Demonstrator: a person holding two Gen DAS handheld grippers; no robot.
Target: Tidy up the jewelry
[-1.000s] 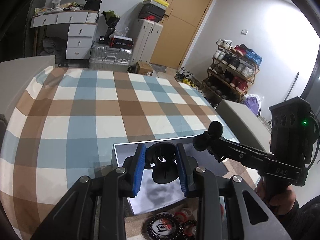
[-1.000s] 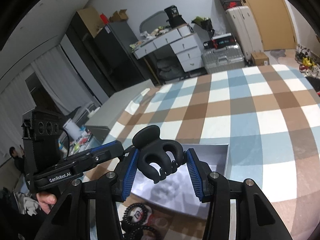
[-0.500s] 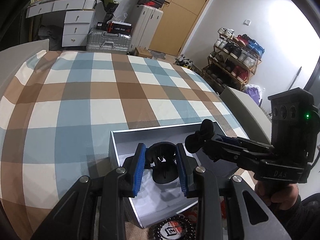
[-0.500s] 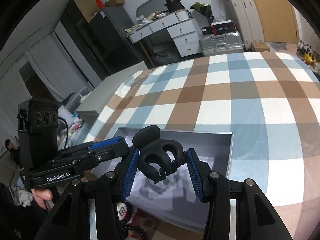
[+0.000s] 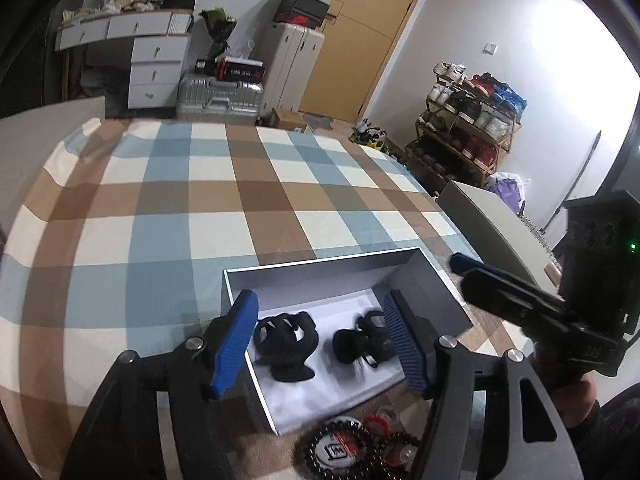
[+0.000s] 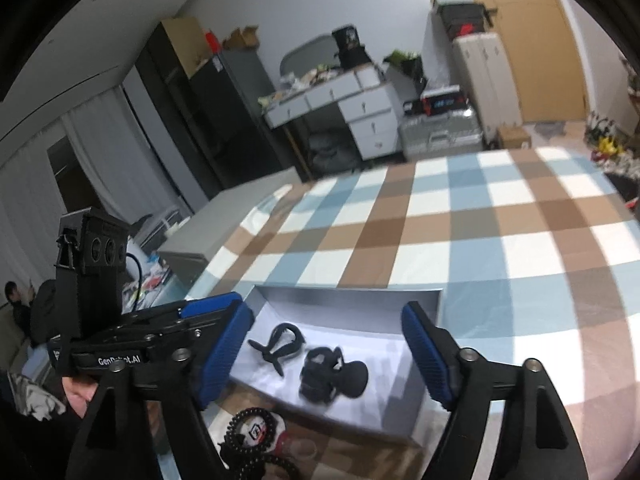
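Note:
Two black hair claw clips lie on the white floor of an open grey box (image 5: 320, 270), which also shows in the right wrist view (image 6: 348, 294). One clip (image 5: 285, 347) lies left, the other (image 5: 360, 342) right; in the right wrist view they are the flat clip (image 6: 280, 346) and the bulky clip (image 6: 334, 376). My left gripper (image 5: 322, 338) is open and empty above the box. My right gripper (image 6: 328, 354) is open and empty above it too. Each gripper shows in the other's view: the right one (image 5: 532, 308), the left one (image 6: 160, 328).
Black bead bracelets (image 5: 340, 446) and small red pieces (image 5: 376, 424) lie on the checked tablecloth (image 5: 200, 200) in front of the box; the bracelets also show in the right wrist view (image 6: 252, 430). The table's far part holds nothing but cloth. Furniture and suitcases stand beyond.
Both grippers have opened and let go of their black claw clips. The two clips now lie inside the box. Both grippers have drawn back a little.

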